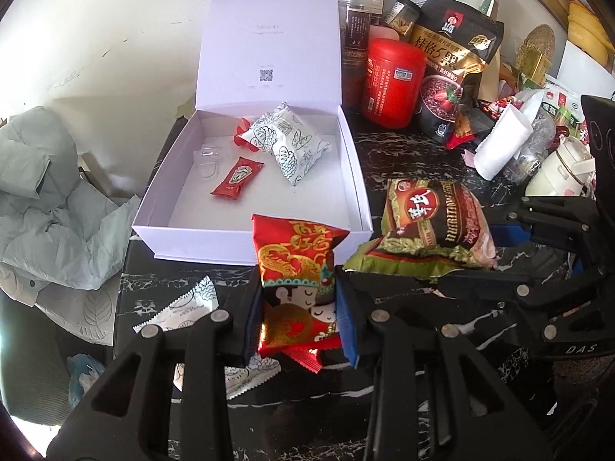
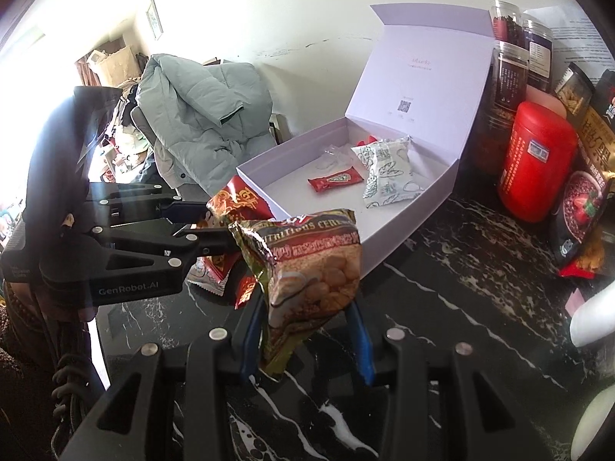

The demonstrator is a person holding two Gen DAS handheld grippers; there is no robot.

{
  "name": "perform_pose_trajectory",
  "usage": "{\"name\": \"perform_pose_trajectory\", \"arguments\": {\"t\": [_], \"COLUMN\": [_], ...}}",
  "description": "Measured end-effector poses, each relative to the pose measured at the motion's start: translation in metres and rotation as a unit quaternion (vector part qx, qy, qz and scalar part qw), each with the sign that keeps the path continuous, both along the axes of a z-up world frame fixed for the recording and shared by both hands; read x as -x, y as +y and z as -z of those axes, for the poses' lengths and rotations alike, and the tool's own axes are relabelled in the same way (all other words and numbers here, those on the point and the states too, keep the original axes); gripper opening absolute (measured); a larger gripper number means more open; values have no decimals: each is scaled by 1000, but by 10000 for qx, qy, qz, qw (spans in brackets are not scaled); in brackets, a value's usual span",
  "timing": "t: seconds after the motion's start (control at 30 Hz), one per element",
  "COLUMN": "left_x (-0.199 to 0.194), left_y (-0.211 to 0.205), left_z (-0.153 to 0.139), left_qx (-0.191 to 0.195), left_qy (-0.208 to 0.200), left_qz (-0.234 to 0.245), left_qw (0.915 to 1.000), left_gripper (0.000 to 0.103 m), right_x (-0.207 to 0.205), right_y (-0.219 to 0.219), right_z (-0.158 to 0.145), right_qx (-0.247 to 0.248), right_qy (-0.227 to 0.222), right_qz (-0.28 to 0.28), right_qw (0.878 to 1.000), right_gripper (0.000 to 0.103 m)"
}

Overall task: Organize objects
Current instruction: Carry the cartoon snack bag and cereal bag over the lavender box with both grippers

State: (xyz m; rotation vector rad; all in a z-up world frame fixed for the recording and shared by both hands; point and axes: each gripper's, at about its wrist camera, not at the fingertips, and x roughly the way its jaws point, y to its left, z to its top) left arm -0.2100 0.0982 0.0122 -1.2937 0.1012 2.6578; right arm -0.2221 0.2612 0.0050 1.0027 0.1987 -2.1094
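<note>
btwn left jaws: red snack pkt (image 1: 296, 269); btwn right jaws: green cereal pkt (image 2: 307, 269).

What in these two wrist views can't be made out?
- Left wrist: lower end of red packet, hidden between the left gripper fingers.
- Right wrist: bottom of green cereal packet, behind the right gripper.
- Both: box lid print, too small.
- Clear item in box, indistinct.

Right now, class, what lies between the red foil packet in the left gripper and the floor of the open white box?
Only the box's near wall; the left wrist view shows the red foil packet in the left gripper overlapping it.
</note>
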Motion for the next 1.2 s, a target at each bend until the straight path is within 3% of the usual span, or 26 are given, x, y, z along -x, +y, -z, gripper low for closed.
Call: {"name": "perform_pose_trajectory", "arguments": {"t": [0.57, 1.2], "left_x": [68, 141], "left_y": [-4, -34], "left_z": [-4, -14], "left_qx": [130, 176], "left_qy": [145, 386], "left_qz": [227, -207], "left_qw": [9996, 9989], "left_gripper": [32, 32], "right_x": [72, 143], "right_y": [-16, -43], "right_z": [-2, -18], "right_qx": [29, 220], "right_qy": [133, 341], "right_qz": [-37, -95], "right_qw": [9999, 9991], "right_gripper": [41, 41]}}
